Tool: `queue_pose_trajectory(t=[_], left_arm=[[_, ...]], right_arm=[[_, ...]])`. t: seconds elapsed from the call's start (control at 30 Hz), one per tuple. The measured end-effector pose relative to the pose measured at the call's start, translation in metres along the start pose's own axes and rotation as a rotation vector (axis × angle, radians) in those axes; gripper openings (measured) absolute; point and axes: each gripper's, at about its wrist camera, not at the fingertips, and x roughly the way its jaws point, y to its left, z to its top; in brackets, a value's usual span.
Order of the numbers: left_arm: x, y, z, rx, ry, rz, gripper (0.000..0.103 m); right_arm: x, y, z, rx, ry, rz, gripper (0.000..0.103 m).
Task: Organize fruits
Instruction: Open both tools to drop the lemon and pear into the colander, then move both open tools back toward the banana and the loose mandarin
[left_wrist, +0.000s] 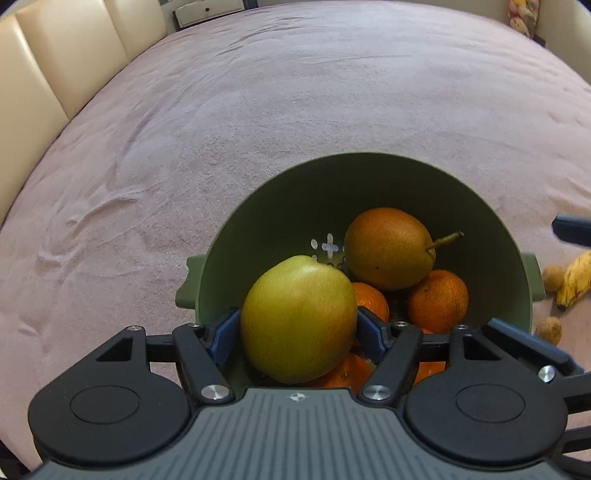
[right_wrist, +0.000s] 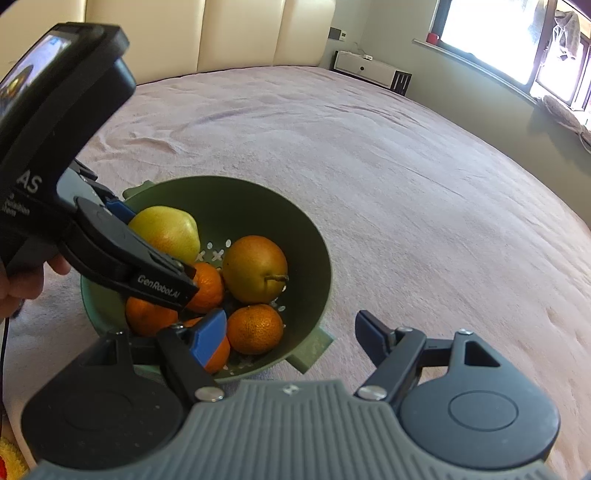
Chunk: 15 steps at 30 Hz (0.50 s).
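Observation:
A green colander (left_wrist: 369, 177) (right_wrist: 258, 192) stands on the pink blanket and holds a brown pear (left_wrist: 388, 247) (right_wrist: 255, 267) with a stem and several mandarins (left_wrist: 437, 301) (right_wrist: 255, 328). A yellow-green pear (left_wrist: 299, 317) (right_wrist: 166, 230) rests on the mandarins at the colander's near side. My left gripper (left_wrist: 297, 328) (right_wrist: 155, 243) reaches into the colander, its blue pads (left_wrist: 225, 332) close on either side of that pear without visibly pressing it. My right gripper (right_wrist: 290, 339) hangs open and empty over the colander's near rim, one pad above the mandarins, the other above the blanket.
A spotted banana (left_wrist: 574, 282) and small brown round fruits (left_wrist: 553, 277) lie on the blanket right of the colander. The pink blanket (right_wrist: 406, 184) covers a wide bed. A cream headboard (right_wrist: 240, 33) and a white drawer unit (right_wrist: 364, 68) stand behind it. A hand (right_wrist: 22, 280) holds the left gripper.

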Motion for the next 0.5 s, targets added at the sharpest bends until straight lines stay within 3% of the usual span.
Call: queue_pose_trajectory(t=[0.1,0.5], left_arm=[[-0.005,-0.003,0.001,0.033,-0.001,0.046,0.085],[-0.035,-0.013,0.007,0.088,-0.058,0.095,0.086]], right_arm=[[-0.005,-0.003,-0.001,0.015,-0.004,0.001,0.079],[-0.031,-0.016,-0.011,0.083,-0.003,-0.037,0.083]])
